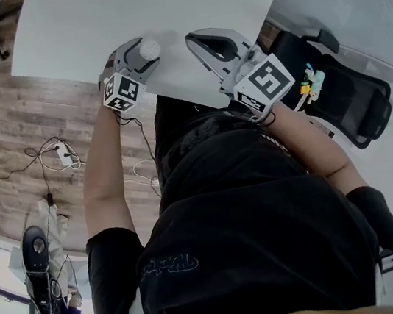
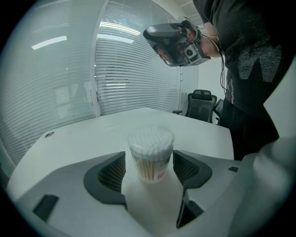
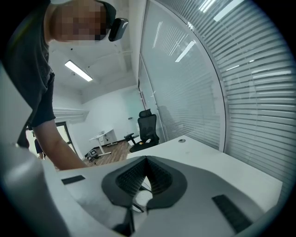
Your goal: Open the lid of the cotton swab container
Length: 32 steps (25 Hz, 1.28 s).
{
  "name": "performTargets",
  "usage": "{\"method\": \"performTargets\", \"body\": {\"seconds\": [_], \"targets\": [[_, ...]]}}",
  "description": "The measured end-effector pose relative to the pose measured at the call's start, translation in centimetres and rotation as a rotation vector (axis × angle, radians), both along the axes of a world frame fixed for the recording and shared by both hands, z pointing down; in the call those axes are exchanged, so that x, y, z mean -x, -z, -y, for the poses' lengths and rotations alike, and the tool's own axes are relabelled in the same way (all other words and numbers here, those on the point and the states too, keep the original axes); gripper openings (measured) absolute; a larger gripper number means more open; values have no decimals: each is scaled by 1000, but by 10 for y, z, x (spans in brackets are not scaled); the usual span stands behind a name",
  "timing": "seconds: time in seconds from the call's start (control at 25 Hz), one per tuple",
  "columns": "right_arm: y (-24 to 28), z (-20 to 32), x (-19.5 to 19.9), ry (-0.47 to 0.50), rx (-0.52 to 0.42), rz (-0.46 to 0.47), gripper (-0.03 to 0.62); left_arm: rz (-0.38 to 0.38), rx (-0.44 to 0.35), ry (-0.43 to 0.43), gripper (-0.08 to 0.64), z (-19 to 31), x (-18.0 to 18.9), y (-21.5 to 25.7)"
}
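A clear round cotton swab container with a clear lid stands upright on the white table, near its front edge. My left gripper is open around it. Its two dark pads flank the container's body with a thin gap on each side. The head view shows the same container between the left gripper's fingers. My right gripper hangs to the right of it, over the table edge. Its jaws are shut on nothing. It also shows raised in the air in the left gripper view.
A black office chair stands close by on the right of the table. Cables and a power strip lie on the wooden floor at the left. Blinds cover the windows behind the table. The person's body stands at the table's front edge.
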State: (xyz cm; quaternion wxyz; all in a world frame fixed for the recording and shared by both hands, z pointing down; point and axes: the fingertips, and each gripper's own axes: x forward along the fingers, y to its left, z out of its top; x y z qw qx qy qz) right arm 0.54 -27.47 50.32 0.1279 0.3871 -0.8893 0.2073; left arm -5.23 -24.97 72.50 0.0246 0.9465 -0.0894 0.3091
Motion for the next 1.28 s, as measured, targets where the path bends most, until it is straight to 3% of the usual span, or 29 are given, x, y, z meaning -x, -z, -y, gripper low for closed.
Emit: {"method": "performTargets", "body": {"seconds": [0.52,1.28], "targets": [[0,0,-2,17,3,-8,21,51,-1,21,284,2,-2,-13],[8,-14,-21,23,-13,10,21,56,2,90,267,3,-11,-3]]}}
